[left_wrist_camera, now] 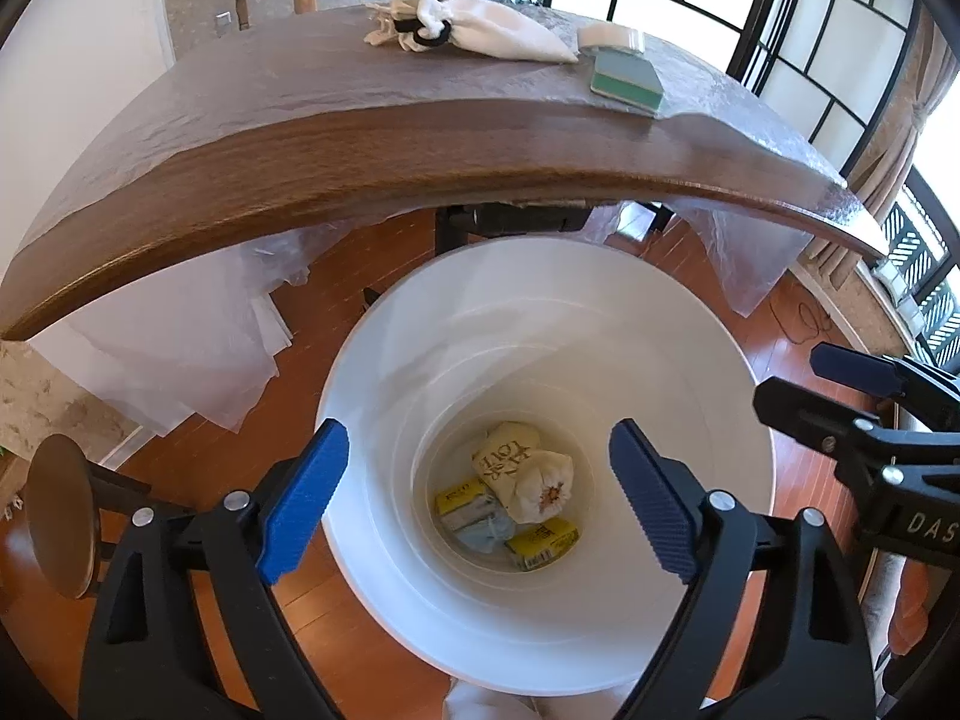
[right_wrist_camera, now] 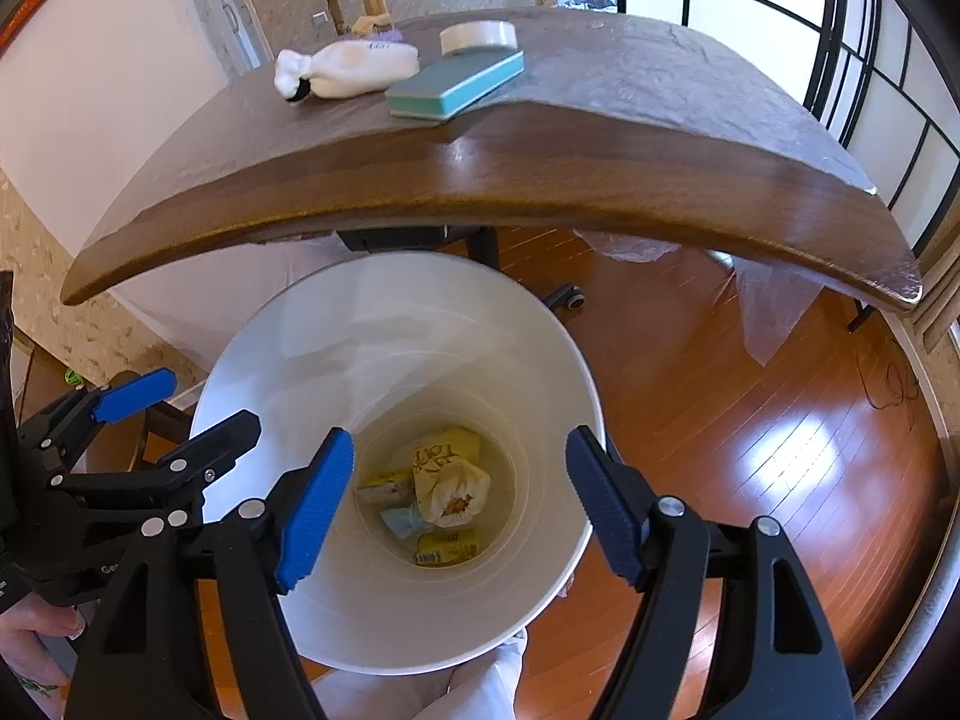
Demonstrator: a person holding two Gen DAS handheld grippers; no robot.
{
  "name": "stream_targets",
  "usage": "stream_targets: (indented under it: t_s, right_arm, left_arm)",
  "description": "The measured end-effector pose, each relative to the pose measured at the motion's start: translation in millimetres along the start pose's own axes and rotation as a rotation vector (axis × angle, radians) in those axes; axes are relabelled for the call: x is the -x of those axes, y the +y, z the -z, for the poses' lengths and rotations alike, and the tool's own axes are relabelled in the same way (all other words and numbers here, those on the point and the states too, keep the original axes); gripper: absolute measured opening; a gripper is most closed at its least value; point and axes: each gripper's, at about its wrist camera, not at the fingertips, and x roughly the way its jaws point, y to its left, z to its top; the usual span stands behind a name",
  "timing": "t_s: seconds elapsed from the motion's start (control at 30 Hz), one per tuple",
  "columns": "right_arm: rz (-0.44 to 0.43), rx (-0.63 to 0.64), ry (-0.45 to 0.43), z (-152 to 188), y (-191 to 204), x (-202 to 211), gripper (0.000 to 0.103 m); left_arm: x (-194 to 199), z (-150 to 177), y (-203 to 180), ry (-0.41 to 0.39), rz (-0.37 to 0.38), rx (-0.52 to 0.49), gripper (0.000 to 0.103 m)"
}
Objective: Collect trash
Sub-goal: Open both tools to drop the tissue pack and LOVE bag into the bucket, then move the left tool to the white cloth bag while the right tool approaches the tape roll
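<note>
Both of your grippers—left gripper, right gripper—hang wide and empty over the white bin, trash at its bottom. Reaching far to the table, you risk grabbing the sponge—arguably not trash.

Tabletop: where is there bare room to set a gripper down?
The wooden table is bare right of the teal sponge block, out to the window-side corner, and along its near edge. It is crowded at the far side: white tied pouch, sponge block, white tape roll.
</note>
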Motion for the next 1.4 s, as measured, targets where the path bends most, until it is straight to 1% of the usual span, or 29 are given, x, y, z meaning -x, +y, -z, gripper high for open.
stream_targets:
  t_s: [0.07,0.2,0.23,0.27,0.3,0.33,0.4,0.43,0.53,0.6,0.7,0.77,0.87,0.97,1.03,1.13,1.2,1.27,1.4]
  right_arm:
    - [0.001,-0.002,-0.022,-1.9,0.6,8.4,0.073]
    - [0.016,0.018,-0.098,-10.5,2.3,36.4,0.075]
    - [0.025,0.024,-0.126,-14.5,2.4,44.9,0.081]
    - [0.03,0.029,-0.152,-18.4,1.4,52.9,0.084]
    - [0.033,0.034,-0.17,-21.6,0.8,58.8,0.084]
    - [0.037,0.041,-0.193,-26.9,-0.5,66.2,0.084]
    - [0.041,0.053,-0.221,-37.8,-4.6,75.4,0.088]
    - [0.036,0.063,-0.234,-44.1,-6.2,79.8,0.091]
    - [0.033,0.079,-0.272,-59.3,-10.6,87.8,0.092]
    - [0.027,0.094,-0.275,-68.0,-12.7,87.2,0.093]
    - [0.043,0.118,-0.274,-81.3,-12.7,79.3,0.093]
    - [0.037,0.108,-0.267,-93.1,-13.4,72.1,0.093]
    - [0.012,0.091,-0.255,-112.9,-12.5,56.2,0.093]
    - [0.03,0.1,-0.254,-131.1,-8.1,39.3,0.093]
    - [0.056,0.105,-0.249,-144.6,-5.9,26.4,0.092]
    - [0.071,0.095,-0.217,-163.8,-5.5,4.4,0.086]
    - [0.09,0.103,-0.205,-173.0,-3.7,-8.0,0.086]
    - [0.099,0.114,-0.191,-180.0,-2.7,-19.1,0.083]
    - [0.082,0.114,-0.154,-191.4,-2.3,-40.3,0.083]
  left_arm:
    - [6.7,-1.8,0.4,-0.01,0.003,0.006,0.09]
    - [31.8,-10.7,-1.5,-0.069,-0.007,0.02,0.09]
    - [39.4,-14.3,-2.3,-0.088,-0.005,0.025,0.091]
    - [47.5,-18.9,-3.0,-0.108,-0.001,0.03,0.097]
    - [54.6,-23.0,-4.6,-0.127,-0.003,0.034,0.099]
    - [61.3,-29.0,-5.5,-0.15,-0.011,0.035,0.1]
    - [72.2,-43.0,-9.4,-0.184,-0.02,0.028,0.1]
    - [74.3,-49.7,-10.3,-0.191,-0.017,0.025,0.1]
    - [78.0,-70.0,-13.2,-0.211,-0.018,0.035,0.1]
    - [77.3,-82.9,-12.4,-0.218,-0.006,0.046,0.1]
    - [72.9,-103.2,-8.8,-0.226,-0.001,0.075,0.1]
    - [68.6,-116.3,-5.9,-0.223,0.022,0.092,0.1]
    - [57.9,-137.1,-4.6,-0.222,0.024,0.079,0.1]
    - [44.1,-157.1,-0.6,-0.216,0.042,0.072,0.1]
    - [30.9,-171.6,4.7,-0.202,0.082,0.073,0.1]
    - [11.0,-188.5,9.3,-0.174,0.115,0.059,0.1]
    - [-2.4,-196.1,10.5,-0.156,0.123,0.048,0.1]
    - [-17.2,-202.7,11.4,-0.131,0.136,0.039,0.1]
    - [-33.4,-210.5,11.9,-0.096,0.144,0.029,0.1]
